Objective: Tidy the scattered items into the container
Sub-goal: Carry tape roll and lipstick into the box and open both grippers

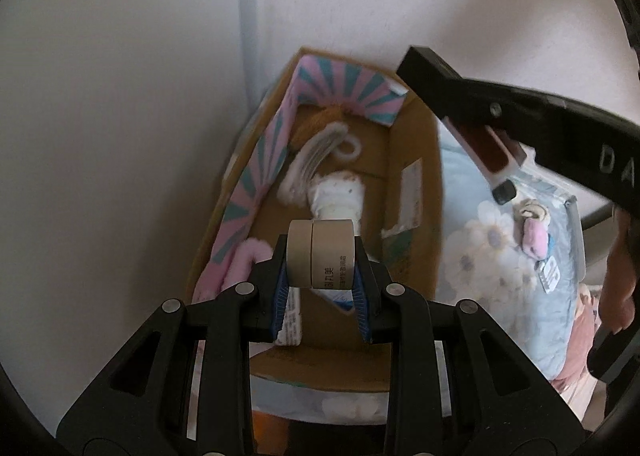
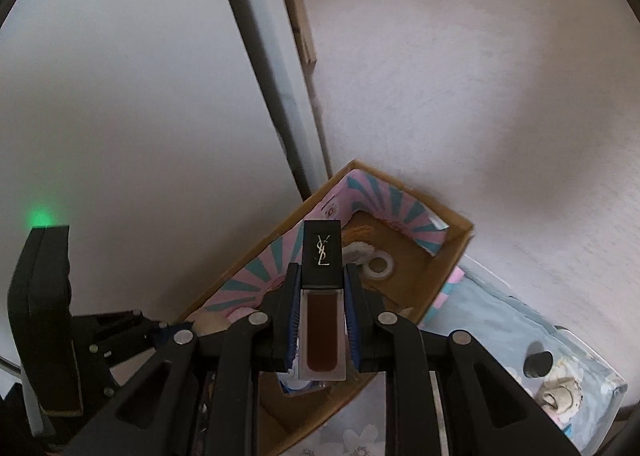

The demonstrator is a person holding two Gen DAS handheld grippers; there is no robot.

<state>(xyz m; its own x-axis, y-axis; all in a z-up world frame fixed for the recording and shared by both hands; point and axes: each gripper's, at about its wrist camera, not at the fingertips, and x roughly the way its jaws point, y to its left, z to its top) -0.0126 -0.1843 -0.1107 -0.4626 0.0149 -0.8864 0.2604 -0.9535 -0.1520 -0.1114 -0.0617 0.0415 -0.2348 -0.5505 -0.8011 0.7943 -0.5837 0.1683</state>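
Cardboard box (image 1: 412, 159) lined with a pink-and-teal striped sheet (image 1: 256, 159) sits on floral bedding (image 1: 492, 256) by the wall. The left gripper (image 1: 320, 276) is clamped on a brown tape roll (image 1: 320, 254) above the box's open top. The right gripper (image 2: 322, 320) pinches a dark red lip gloss tube (image 2: 322, 332) with a black cap, also over the box. A white ring (image 2: 380, 266) lies inside.

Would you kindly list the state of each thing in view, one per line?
Left gripper: shut on the tape roll.
Tape roll: held above the box.
Right gripper: shut on the lip gloss.
Lip gloss: capped, held over the box.
Cardboard box: open, partly filled.
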